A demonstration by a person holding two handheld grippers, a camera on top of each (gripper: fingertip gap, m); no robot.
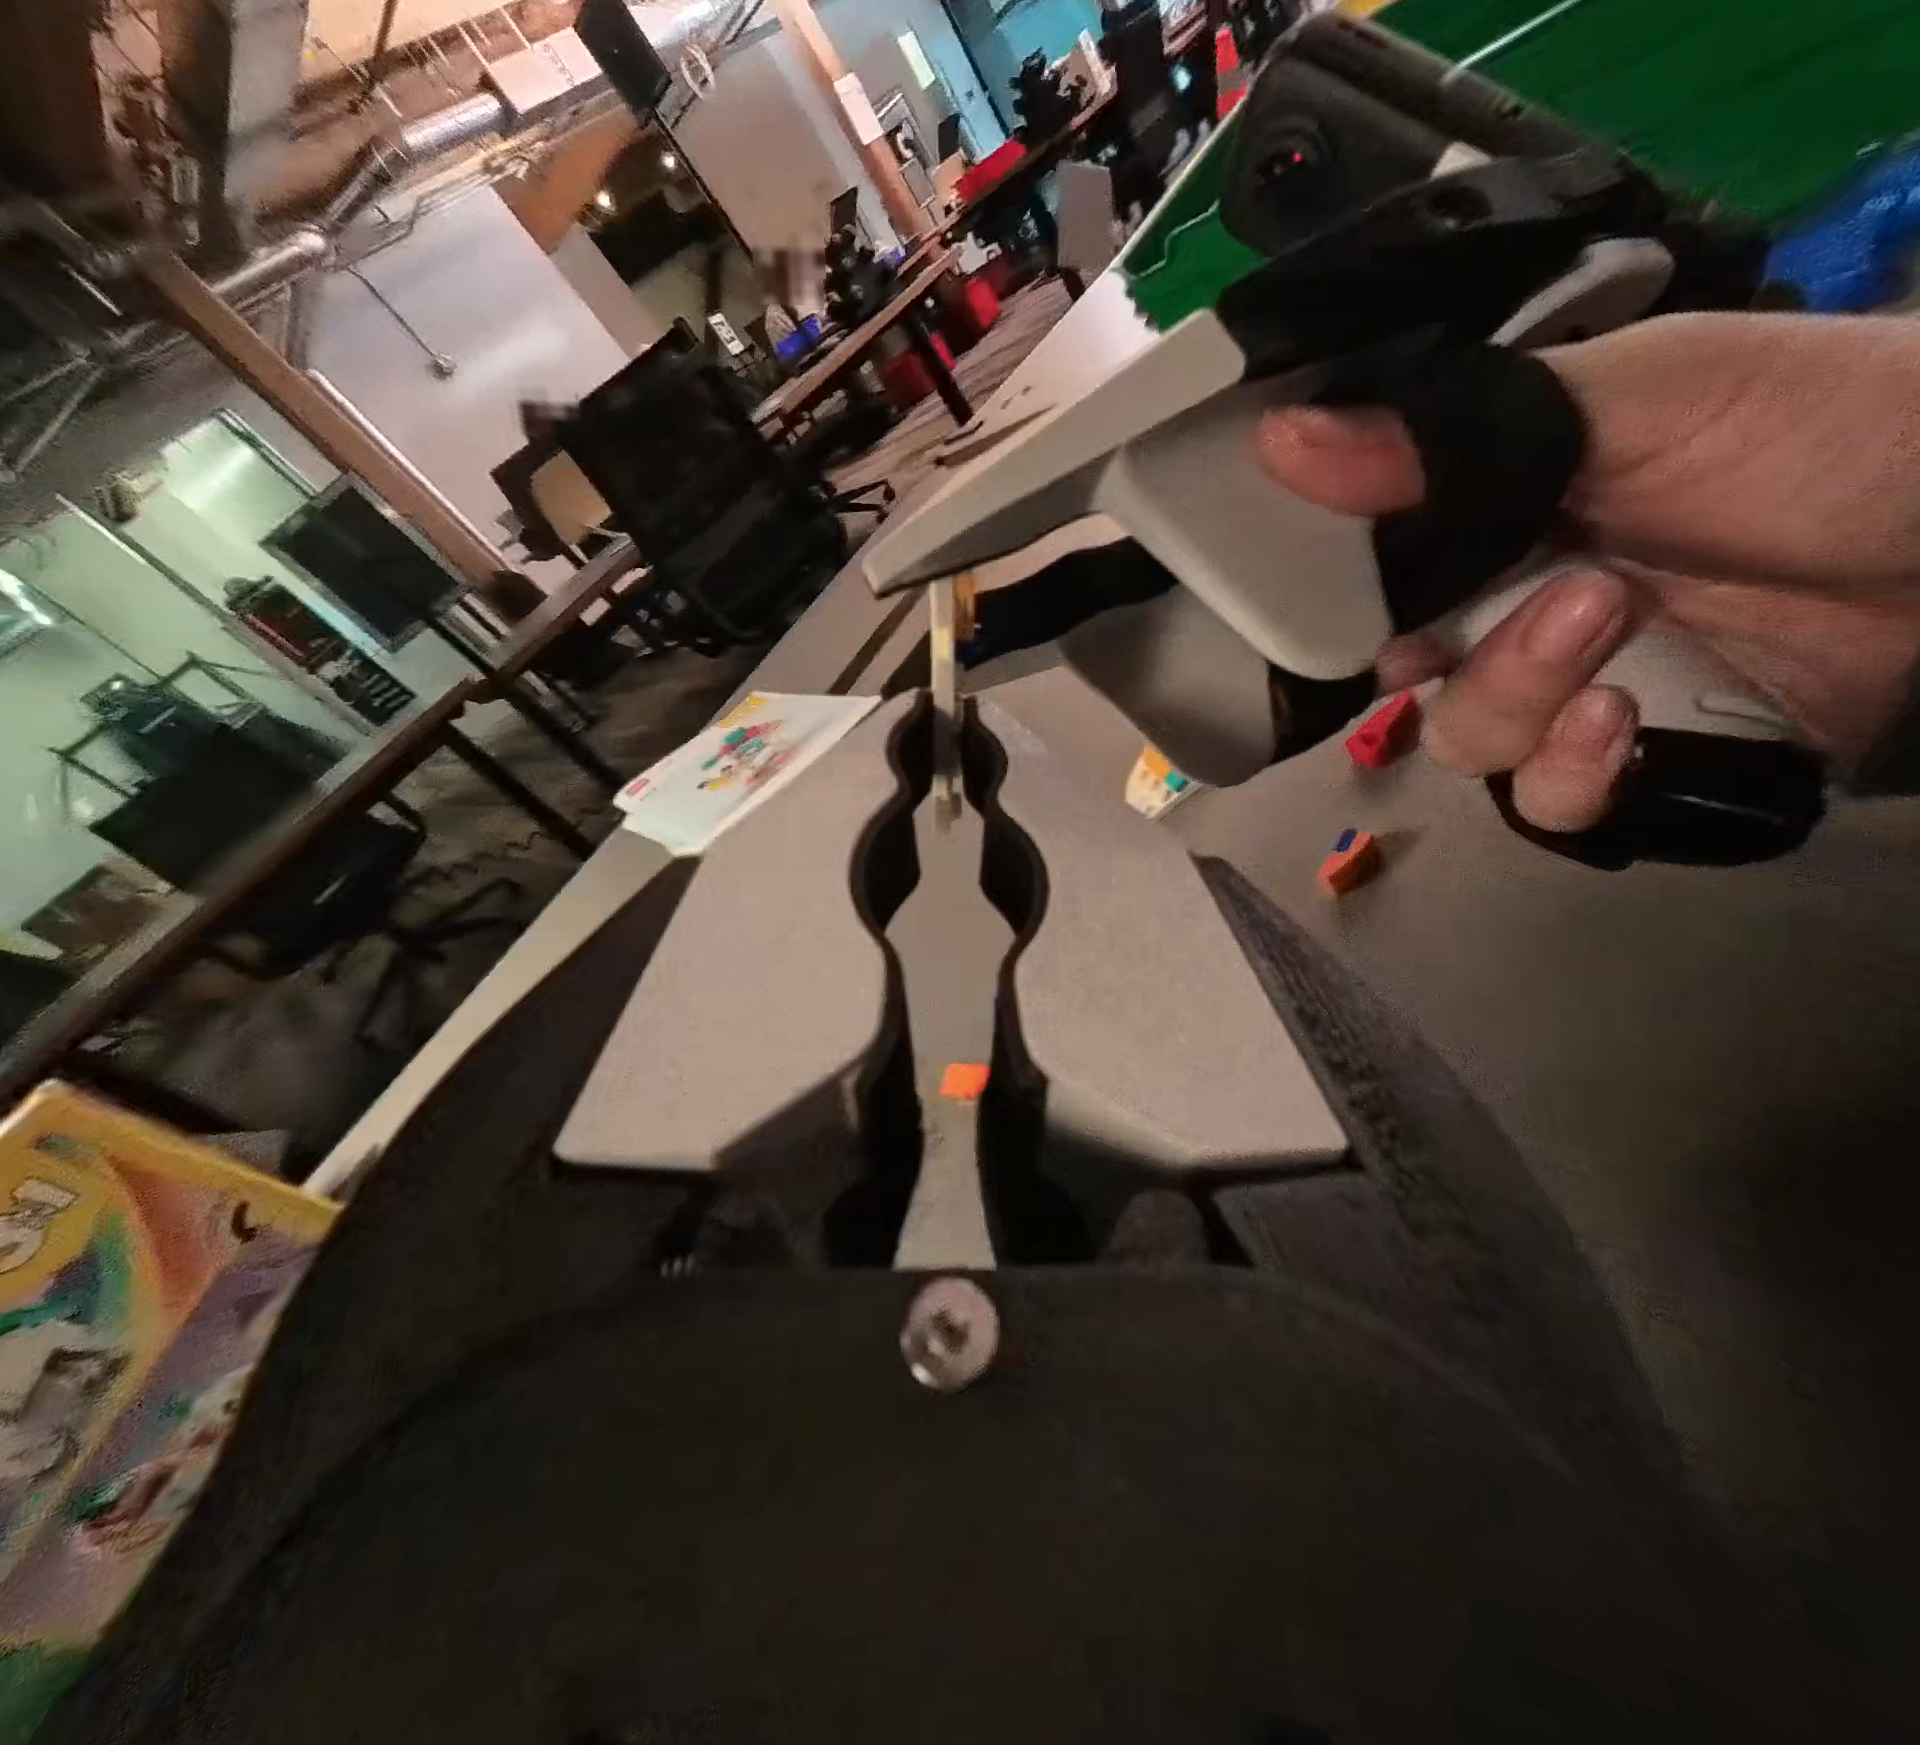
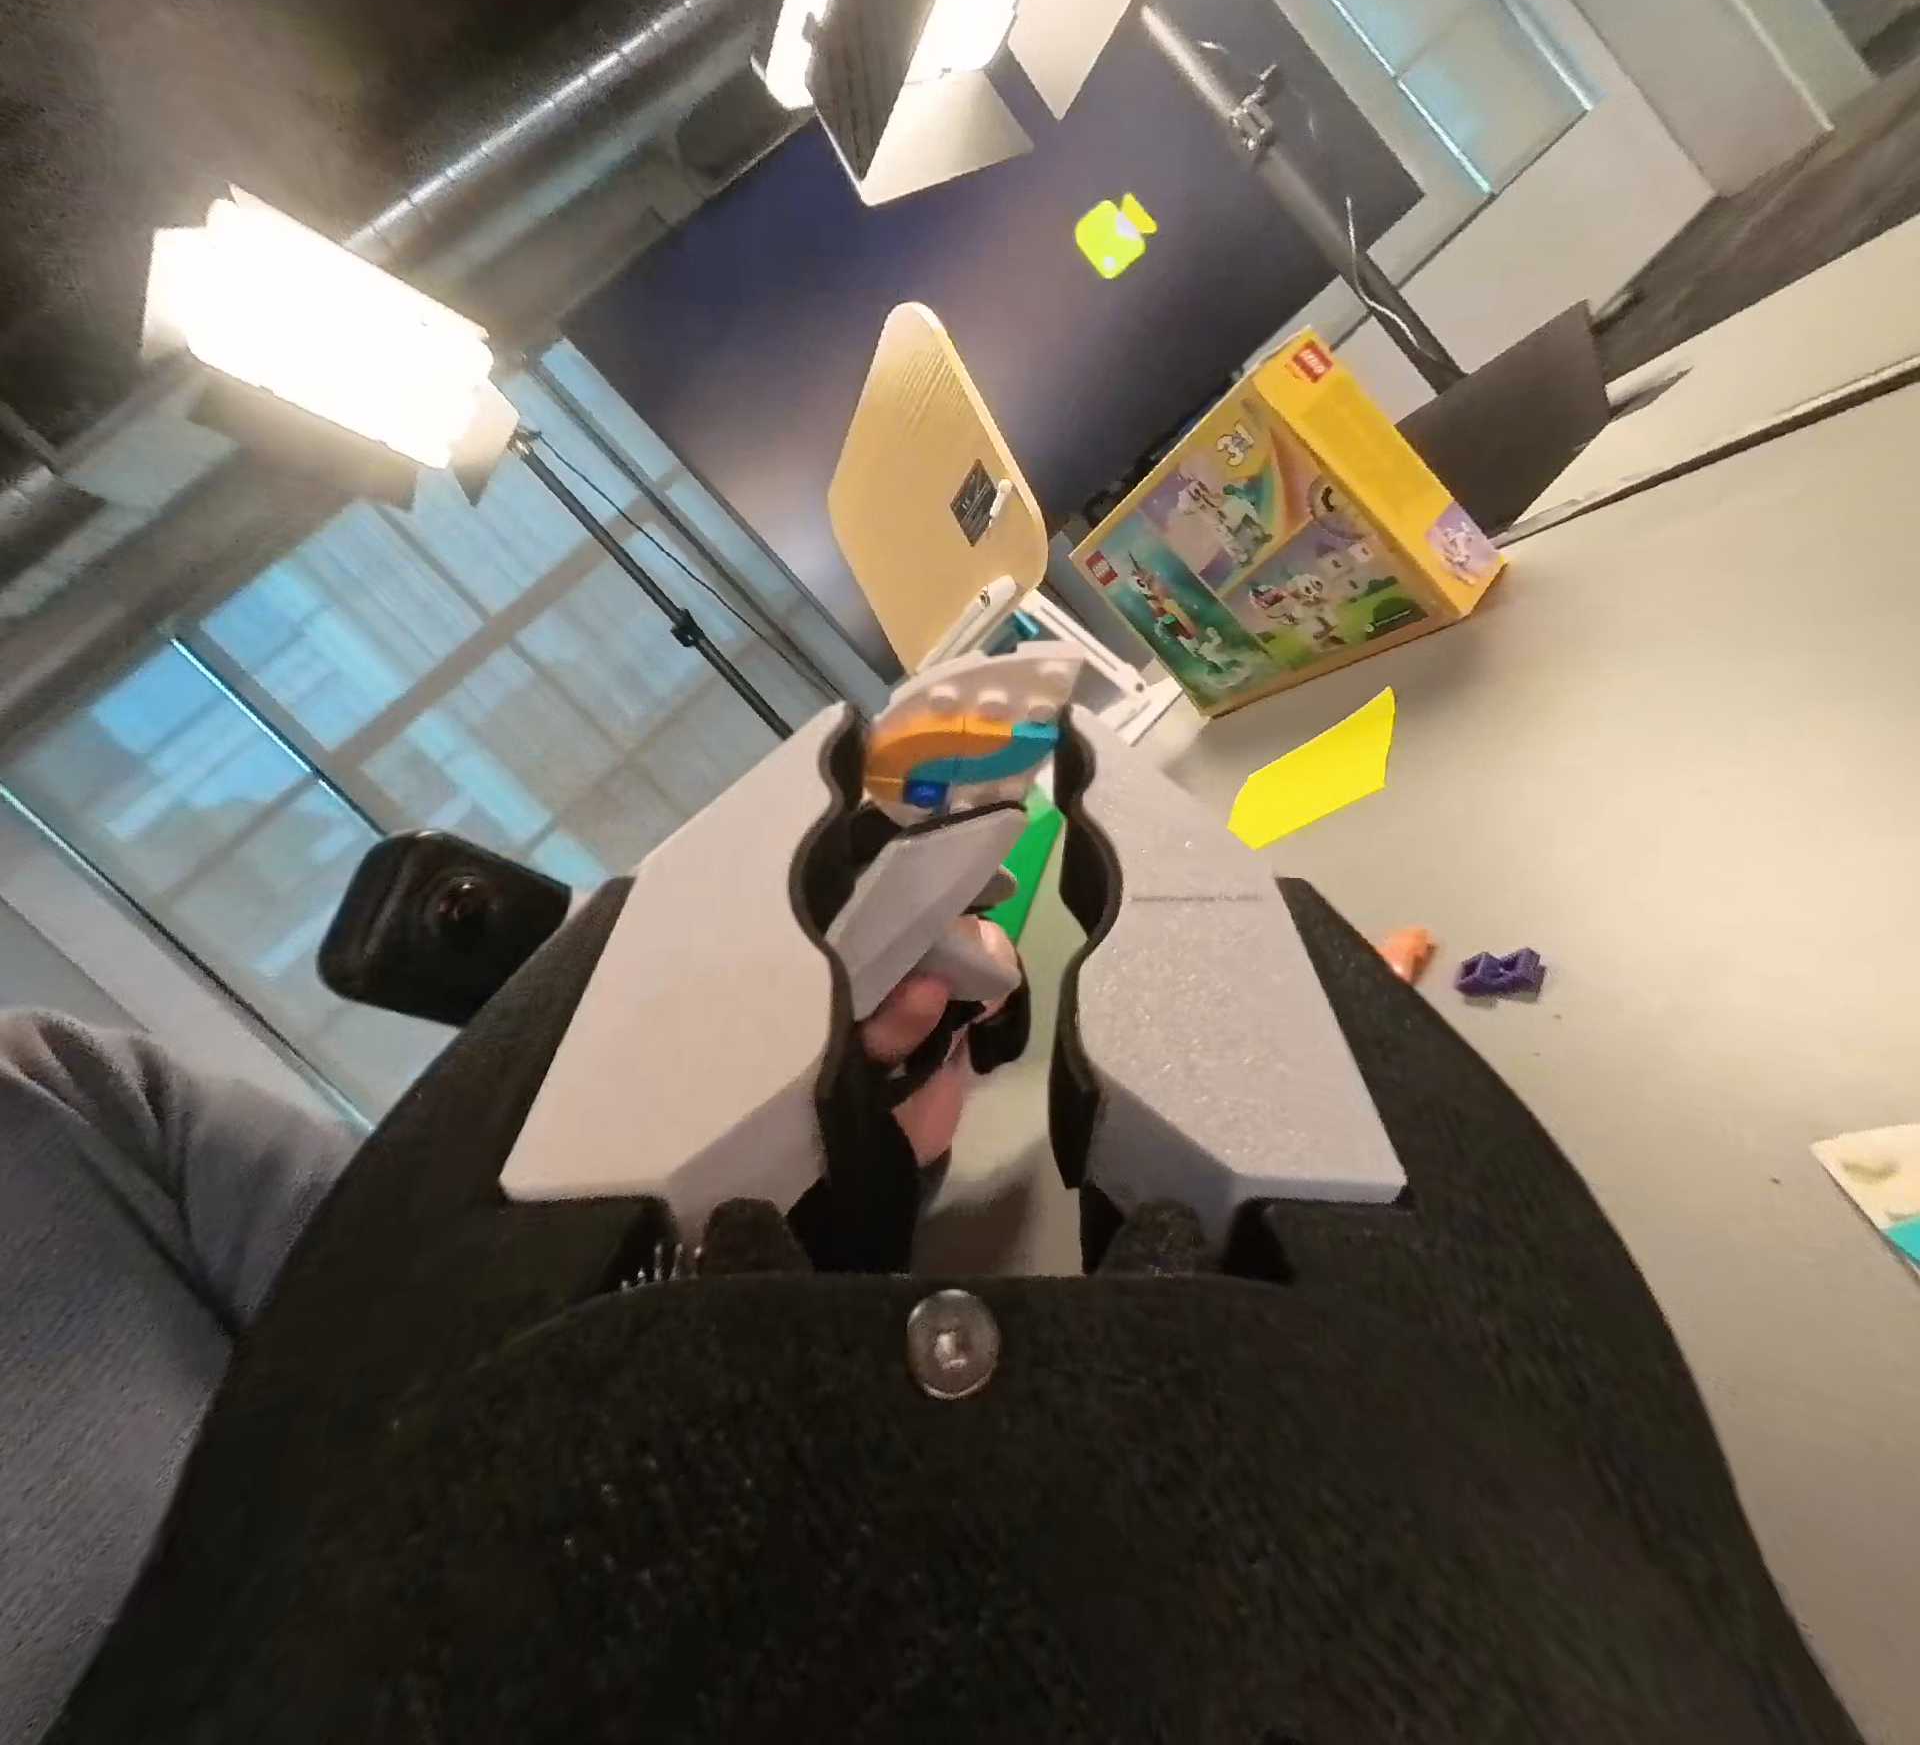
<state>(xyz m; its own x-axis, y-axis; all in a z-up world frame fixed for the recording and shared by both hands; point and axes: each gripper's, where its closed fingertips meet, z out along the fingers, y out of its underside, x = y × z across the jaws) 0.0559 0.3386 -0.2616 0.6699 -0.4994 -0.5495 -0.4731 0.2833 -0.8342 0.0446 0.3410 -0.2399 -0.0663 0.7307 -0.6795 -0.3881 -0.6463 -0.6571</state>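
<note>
Pinching one small brick assembly (image 2: 961,739) at frame centre, left gripper (image 1: 951,739) and right gripper (image 2: 961,745) both clamp it.

The left gripper (image 1: 943,739) has matt grey plastic fingers on a rough, grainy black body with a shiny metal screw (image 1: 951,1334); the small brick assembly (image 2: 966,739) is glossy plastic; the box (image 2: 1288,552) is printed cardboard; the table (image 2: 1662,760) is smooth matt grey.
</note>
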